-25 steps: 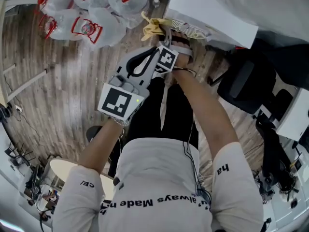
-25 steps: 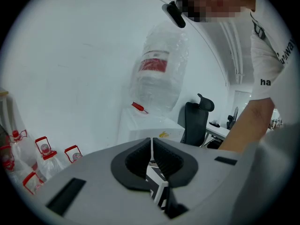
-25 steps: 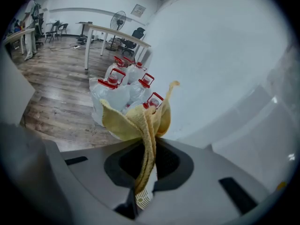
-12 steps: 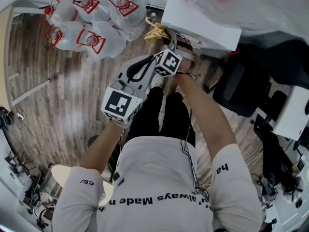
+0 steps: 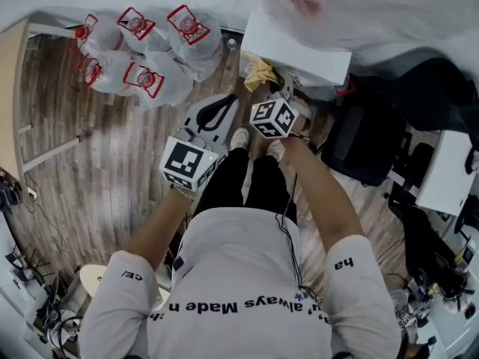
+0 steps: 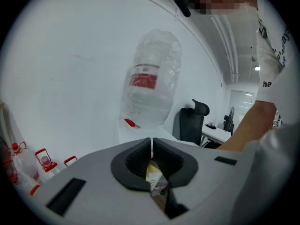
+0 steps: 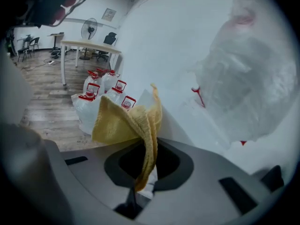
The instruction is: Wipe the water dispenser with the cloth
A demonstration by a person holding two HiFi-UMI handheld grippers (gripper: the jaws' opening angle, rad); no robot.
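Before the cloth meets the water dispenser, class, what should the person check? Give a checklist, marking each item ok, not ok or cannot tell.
1. Cloth pinched in the right gripper's jaws: ok, it passes between them.
2. Left gripper free: ok, jaws together with nothing held.
3. Cloth touching the water dispenser: cannot tell; it is close to the white front.
4. Left gripper clear of the cloth: ok, apart in the head view.
5. Spare bottles on the floor out of the way: ok, grouped to the person's left of the dispenser.
6. Bottle on top seated firmly: cannot tell, plastic wrap covers it.
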